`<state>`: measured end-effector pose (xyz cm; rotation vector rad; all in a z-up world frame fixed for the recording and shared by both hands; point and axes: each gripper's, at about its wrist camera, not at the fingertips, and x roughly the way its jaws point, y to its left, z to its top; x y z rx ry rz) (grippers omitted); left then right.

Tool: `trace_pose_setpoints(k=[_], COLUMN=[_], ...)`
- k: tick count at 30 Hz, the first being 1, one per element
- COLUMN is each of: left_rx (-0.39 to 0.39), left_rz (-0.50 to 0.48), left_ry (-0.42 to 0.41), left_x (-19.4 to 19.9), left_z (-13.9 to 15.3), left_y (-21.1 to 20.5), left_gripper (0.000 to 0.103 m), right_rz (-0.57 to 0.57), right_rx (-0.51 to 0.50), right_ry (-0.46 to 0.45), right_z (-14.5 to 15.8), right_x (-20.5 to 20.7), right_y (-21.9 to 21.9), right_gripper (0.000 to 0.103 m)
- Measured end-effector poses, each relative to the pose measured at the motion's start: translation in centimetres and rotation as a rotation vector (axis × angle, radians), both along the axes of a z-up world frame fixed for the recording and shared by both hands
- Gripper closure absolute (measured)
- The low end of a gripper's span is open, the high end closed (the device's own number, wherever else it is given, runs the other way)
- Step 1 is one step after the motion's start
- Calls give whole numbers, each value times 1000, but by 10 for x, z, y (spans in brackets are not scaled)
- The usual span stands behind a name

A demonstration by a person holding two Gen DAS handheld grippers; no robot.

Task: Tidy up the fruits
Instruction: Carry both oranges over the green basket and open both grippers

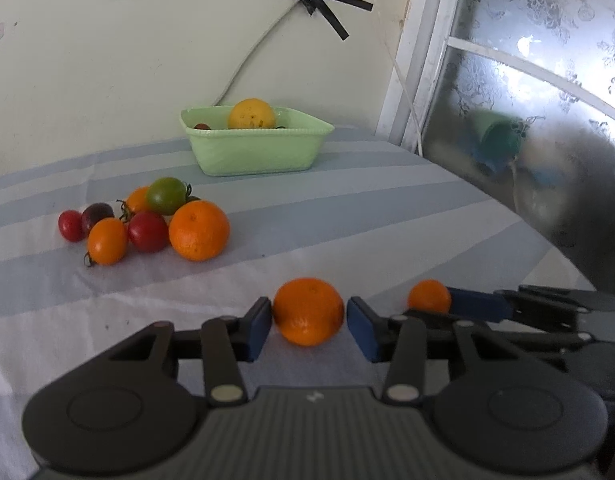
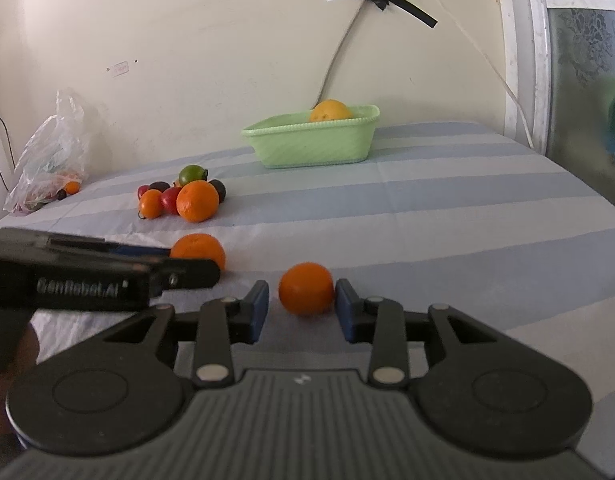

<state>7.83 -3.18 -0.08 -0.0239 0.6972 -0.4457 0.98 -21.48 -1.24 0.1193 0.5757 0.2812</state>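
An orange rests on the striped cloth between the fingers of my left gripper. Its left pad touches the fruit and a sliver of gap shows at the right pad, so the gripper is open. A smaller orange lies between the fingers of my right gripper, close to the right pad with a clear gap on the left, so this gripper is open too. Farther back, a pale green basin holds a yellow fruit. To the left lies a pile with a big orange and several small tomatoes.
A plastic bag with more produce sits at the far left by the wall. A frosted window borders the table on the right, where the table edge curves away. A cable hangs down the wall behind the basin.
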Motion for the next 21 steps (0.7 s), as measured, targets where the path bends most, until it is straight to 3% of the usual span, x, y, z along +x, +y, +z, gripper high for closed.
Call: trace_pose_setpoints(k=[3, 6, 9, 13, 16, 21], left_rx=[-11, -63, -83, -128, -152, -168], left_rz=[-11, -50, -47, -17, 41, 113], left_ry=[4, 31, 6, -9, 11, 54], left_x=[0, 11, 39, 103, 153, 205], left_z=[1, 11, 34, 58, 56, 42], left_y=[0, 1, 0, -1, 1, 5], left_gripper=[64, 64, 64, 64, 64, 64], right_rz=[-4, -1, 2, -6, -34, -55], right_rx=[-16, -7, 32, 90, 138, 52], right_ry=[-12, -32, -68, -150, -179, -168], right_z=[0, 4, 17, 41, 50, 40], right_x=[-1, 2, 22, 75, 127, 192], right_y=[2, 0, -7, -17, -21, -7], right_gripper=[71, 71, 71, 71, 71, 71])
